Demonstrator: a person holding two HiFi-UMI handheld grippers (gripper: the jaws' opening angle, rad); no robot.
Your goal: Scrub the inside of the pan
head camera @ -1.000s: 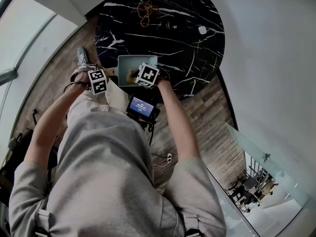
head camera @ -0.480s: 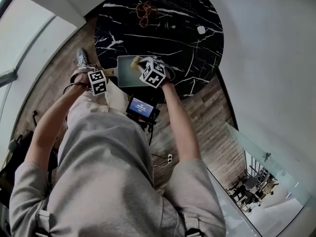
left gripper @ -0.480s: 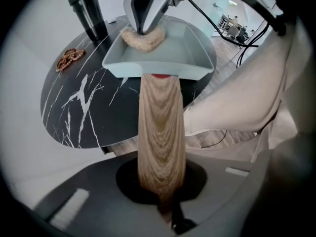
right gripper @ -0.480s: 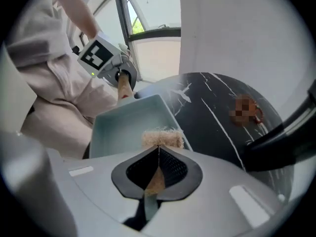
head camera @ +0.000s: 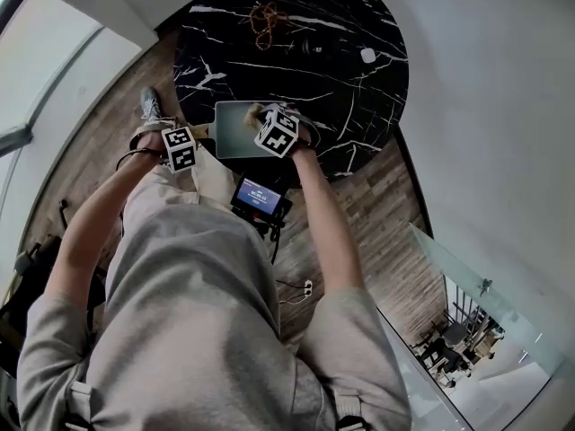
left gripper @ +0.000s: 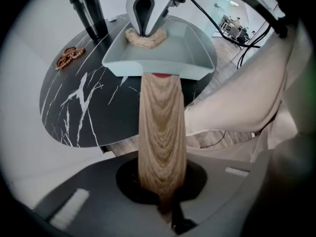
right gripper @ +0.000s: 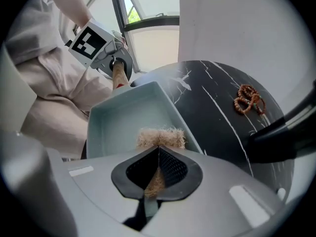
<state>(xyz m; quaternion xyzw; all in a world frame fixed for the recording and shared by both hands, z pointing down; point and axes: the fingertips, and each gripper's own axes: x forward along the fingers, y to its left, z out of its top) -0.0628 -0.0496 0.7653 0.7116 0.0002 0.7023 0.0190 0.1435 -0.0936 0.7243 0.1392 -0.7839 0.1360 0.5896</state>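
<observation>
A square, pale grey pan (head camera: 230, 122) is at the near edge of a round black marble worktop (head camera: 341, 79), its grained wooden handle (left gripper: 162, 132) pointing off the edge, clamped in the left gripper (left gripper: 165, 204). The right gripper (right gripper: 156, 177) pinches a tan fibrous scrubber (right gripper: 160, 137) inside the pan, partly hidden between its jaws.

Beige short-sleeved shirt (head camera: 189, 312), pale trousers (head camera: 157, 200)

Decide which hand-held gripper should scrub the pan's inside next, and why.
Right: the right hand-held gripper holds the scrubber inside the pan; the left hand-held gripper is shut on the wooden handle.
</observation>
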